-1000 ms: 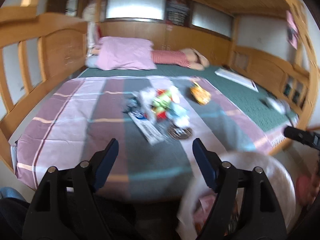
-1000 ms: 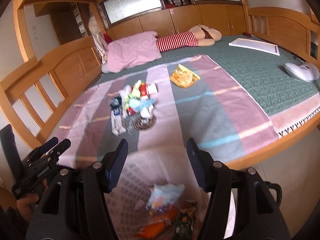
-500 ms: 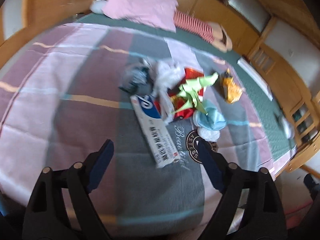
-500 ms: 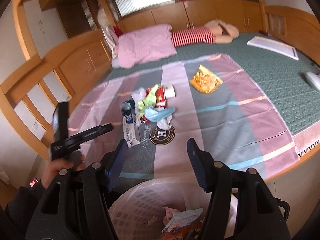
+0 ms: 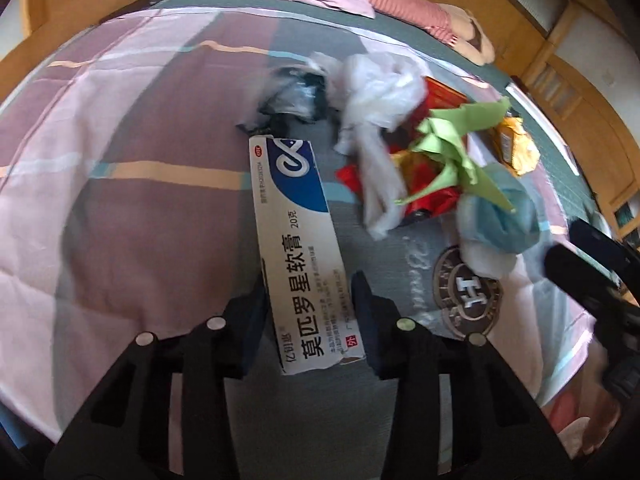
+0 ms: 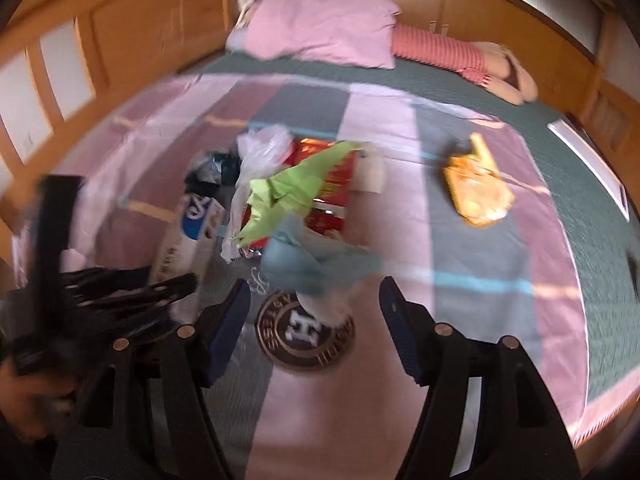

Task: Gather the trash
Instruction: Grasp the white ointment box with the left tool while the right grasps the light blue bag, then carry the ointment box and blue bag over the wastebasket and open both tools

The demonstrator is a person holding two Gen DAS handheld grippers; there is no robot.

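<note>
The white and blue ointment box [image 5: 298,248] lies flat on the bedspread [image 5: 120,216], its near end between the jaws of the left gripper [image 5: 308,286]. Those jaws have just been closing and now sit right against the box's long edges; whether they truly press it is hard to tell. Beyond the box the rest of the litter is heaped together: a crumpled white plastic bag [image 5: 376,120], a dark wrapper [image 5: 292,94], a folded green paper [image 5: 460,136] on top of a red packet [image 5: 428,188], and a wad of blue tissue [image 5: 502,216]. A yellow snack bag [image 6: 478,188] lies well apart from the heap, further along the bed.

The right gripper [image 6: 314,304] hangs over the blue tissue with its jaws spread, having just been opening, and nothing is pinched between them.

The bedspread is striped in pink, mauve and grey, with a round embroidered badge [image 6: 306,336] near the tissue. It covers a green mattress in a wooden bed frame [image 6: 92,40], with a pink pillow [image 6: 320,24] at the head.

The right wrist view is smeared by motion, so the left gripper at its edge shows only as a dark blur.
</note>
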